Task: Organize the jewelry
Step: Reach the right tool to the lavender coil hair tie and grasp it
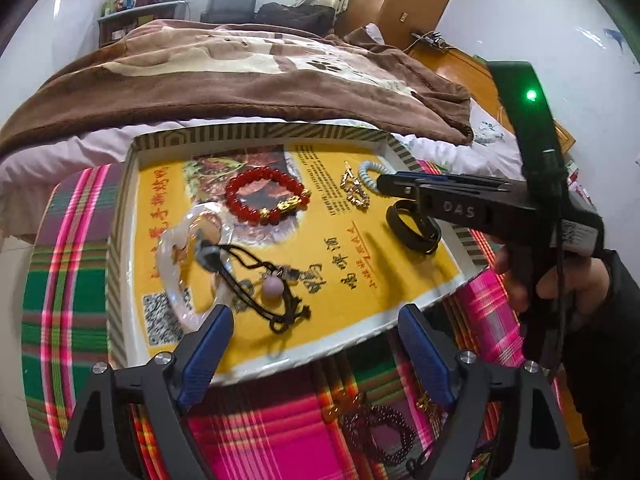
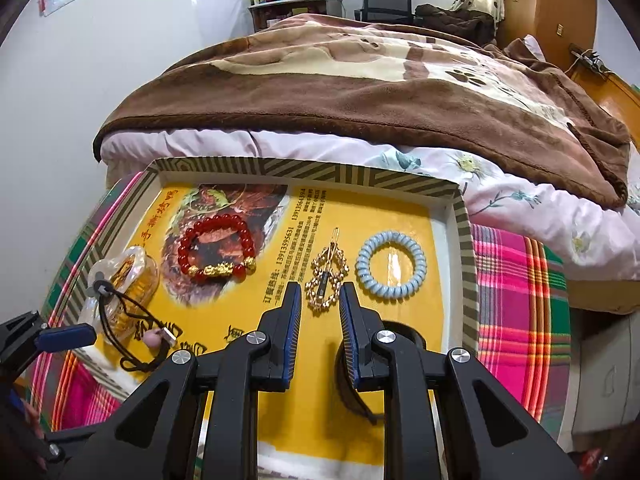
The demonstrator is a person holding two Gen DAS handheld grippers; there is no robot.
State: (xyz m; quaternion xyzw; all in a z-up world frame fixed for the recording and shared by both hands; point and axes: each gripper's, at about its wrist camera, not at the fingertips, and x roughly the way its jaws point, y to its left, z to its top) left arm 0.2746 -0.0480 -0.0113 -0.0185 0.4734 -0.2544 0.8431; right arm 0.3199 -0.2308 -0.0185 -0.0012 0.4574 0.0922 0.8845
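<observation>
Between the right gripper's (image 2: 319, 304) blue pads, which stand a little apart and pinch nothing, the yellow floor of the tray (image 2: 464, 248) shows through; the black band (image 1: 414, 228) lies under and just behind the right-hand pad, apparently set down rather than held (the left wrist view shows the gripper's tips above the band's far edge, though whether they touch it I cannot tell). Just ahead of the pads sits the gold clip (image 2: 326, 280), and beside it the pale blue coil tie (image 2: 391, 264). Further left are the red bead bracelet (image 2: 216, 254), the clear bangle (image 2: 120, 284) and the black cord necklace (image 2: 136, 328) draped over it, with its pink bead.

The left gripper (image 1: 310, 338) hangs spread wide and empty at the tray's near rim, over the plaid cloth (image 1: 60, 280).

Six pieces, then, are laid out in the tray, most of them apart from one another, so much of the sorting looks done. Left over, near the left gripper's base on the cloth, are a dark bead bracelet (image 1: 376, 432) and something gold (image 1: 426, 404) too blurred to name; these seem next.
</observation>
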